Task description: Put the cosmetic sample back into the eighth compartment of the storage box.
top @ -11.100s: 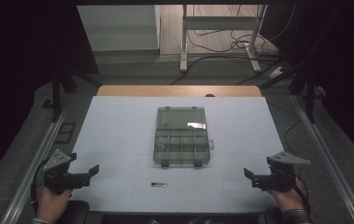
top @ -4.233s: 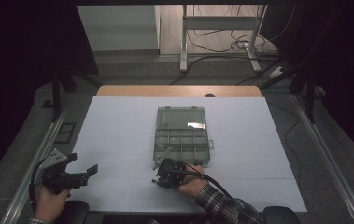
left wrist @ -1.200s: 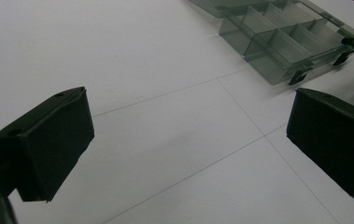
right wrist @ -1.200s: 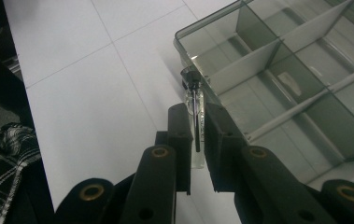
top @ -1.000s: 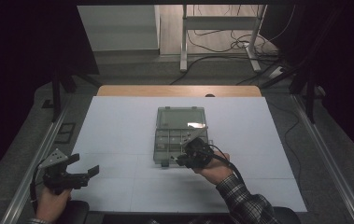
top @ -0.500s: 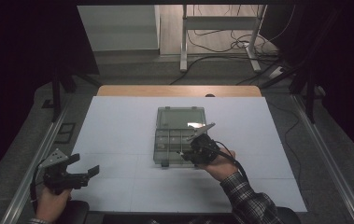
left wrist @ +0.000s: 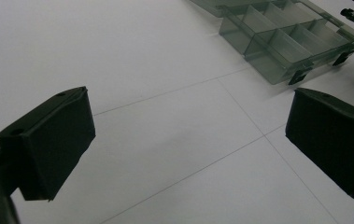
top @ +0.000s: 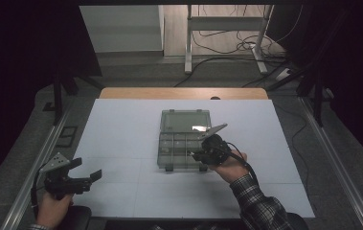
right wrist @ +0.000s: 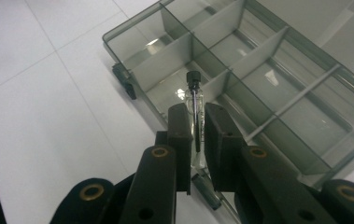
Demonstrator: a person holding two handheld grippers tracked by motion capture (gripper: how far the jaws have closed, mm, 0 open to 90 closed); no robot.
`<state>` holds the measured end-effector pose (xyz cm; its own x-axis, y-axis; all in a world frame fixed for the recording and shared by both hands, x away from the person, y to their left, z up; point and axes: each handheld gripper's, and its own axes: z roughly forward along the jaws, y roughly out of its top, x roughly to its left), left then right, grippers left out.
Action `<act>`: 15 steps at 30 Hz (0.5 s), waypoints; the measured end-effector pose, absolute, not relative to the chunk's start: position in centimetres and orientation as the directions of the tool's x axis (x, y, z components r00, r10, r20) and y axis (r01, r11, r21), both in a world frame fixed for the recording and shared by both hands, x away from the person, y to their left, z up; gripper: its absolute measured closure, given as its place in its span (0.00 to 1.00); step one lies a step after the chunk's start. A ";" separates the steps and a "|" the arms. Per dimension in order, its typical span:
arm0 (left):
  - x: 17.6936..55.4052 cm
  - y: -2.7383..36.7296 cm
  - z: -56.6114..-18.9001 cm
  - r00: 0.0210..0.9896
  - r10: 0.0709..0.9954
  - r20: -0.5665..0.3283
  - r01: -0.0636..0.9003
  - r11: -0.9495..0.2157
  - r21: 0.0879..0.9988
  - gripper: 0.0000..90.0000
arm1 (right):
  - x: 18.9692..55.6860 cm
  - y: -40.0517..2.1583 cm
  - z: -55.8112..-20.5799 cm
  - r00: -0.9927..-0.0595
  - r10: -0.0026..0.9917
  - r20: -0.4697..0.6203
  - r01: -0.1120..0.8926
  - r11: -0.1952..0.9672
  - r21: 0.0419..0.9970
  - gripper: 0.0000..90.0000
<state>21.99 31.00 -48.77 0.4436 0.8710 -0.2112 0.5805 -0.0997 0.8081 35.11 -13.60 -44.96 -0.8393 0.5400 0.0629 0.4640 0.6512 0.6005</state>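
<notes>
**Vial held over the compartment box**

While the right tool [right wrist: 195, 121] is clamped on a small clear vial [right wrist: 195, 100] with a black cap, it hangs over the near right part of the smoky-grey compartment box [top: 179, 143]. In the right gripper view the vial stands between the two black pads, its capped end pointing away from the hand and out over one of the box's near compartments; a thin dark rod runs down inside the glass. The vial is above the box, and whether its tip touches a divider cannot be told. The box lies open near the middle of the white worktop [top: 121, 129], its lid folded back flat on the far side, with two dark latches on its near edge. In the high view the right tool [top: 207, 152] sits at the box's near right corner, the hand and a checked sleeve [top: 258, 206] coming in from below.

The left tool [top: 81, 175] is at the near left corner of the worktop, well apart from the box. In the left gripper view its jaws stand wide apart with nothing between them, just bare white worktop [left wrist: 165, 116] crossed by thin lines, and the box [left wrist: 286, 39] off at the upper right.
</notes>
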 end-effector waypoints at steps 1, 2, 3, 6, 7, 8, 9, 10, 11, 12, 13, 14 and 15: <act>22.0 31.0 -48.8 0.443 0.871 -0.211 0.581 -0.100 0.808 0.02 | 35.1 -13.7 -45.0 -0.837 0.543 0.061 0.466 0.651 0.599 0.90; 22.0 31.0 -48.8 0.443 0.871 -0.211 0.581 -0.100 0.808 0.02 | 35.2 -13.7 -45.0 -0.834 0.548 0.062 0.470 0.648 0.599 0.90; 22.0 31.0 -48.8 0.443 0.871 -0.211 0.581 -0.100 0.808 0.02 | 35.2 -13.8 -45.0 -0.832 0.552 0.061 0.473 0.646 0.599 0.90; 22.0 31.0 -48.8 0.443 0.871 -0.211 0.581 -0.100 0.808 0.02 | 35.4 -14.1 -45.0 -0.828 0.558 0.057 0.476 0.644 0.599 0.90; 22.0 31.0 -48.8 0.443 0.871 -0.212 0.581 -0.099 0.808 0.02 | 35.4 -14.2 -45.0 -0.826 0.561 0.058 0.478 0.642 0.599 0.90; 22.0 31.0 -48.8 0.442 0.871 -0.213 0.582 -0.098 0.807 0.02 | 35.5 -14.2 -45.0 -0.824 0.563 0.058 0.480 0.641 0.599 0.90; 22.0 31.0 -48.8 0.442 0.871 -0.213 0.582 -0.098 0.808 0.02 | 35.5 -14.3 -45.0 -0.823 0.565 0.058 0.482 0.640 0.598 0.90; 22.0 31.1 -48.8 0.442 0.871 -0.214 0.582 -0.097 0.808 0.02 | 35.5 -14.3 -45.0 -0.822 0.567 0.057 0.483 0.639 0.599 0.90; 22.0 31.1 -48.8 0.443 0.871 -0.215 0.582 -0.096 0.808 0.02 | 35.6 -14.4 -45.0 -0.821 0.569 0.056 0.483 0.639 0.599 0.90; 22.0 31.1 -48.8 0.442 0.871 -0.215 0.582 -0.096 0.808 0.02 | 35.6 -14.5 -45.0 -0.820 0.570 0.053 0.483 0.639 0.598 0.90; 22.0 31.1 -48.8 0.443 0.871 -0.215 0.582 -0.096 0.808 0.02 | 35.6 -14.5 -45.0 -0.818 0.573 0.052 0.486 0.639 0.597 0.90; 22.0 31.1 -48.8 0.443 0.870 -0.215 0.582 -0.097 0.808 0.02 | 35.6 -14.6 -45.0 -0.816 0.576 0.048 0.486 0.639 0.596 0.90; 22.0 31.0 -48.8 0.443 0.870 -0.215 0.582 -0.097 0.807 0.02 | 35.7 -14.6 -45.1 -0.816 0.577 0.047 0.486 0.639 0.595 0.90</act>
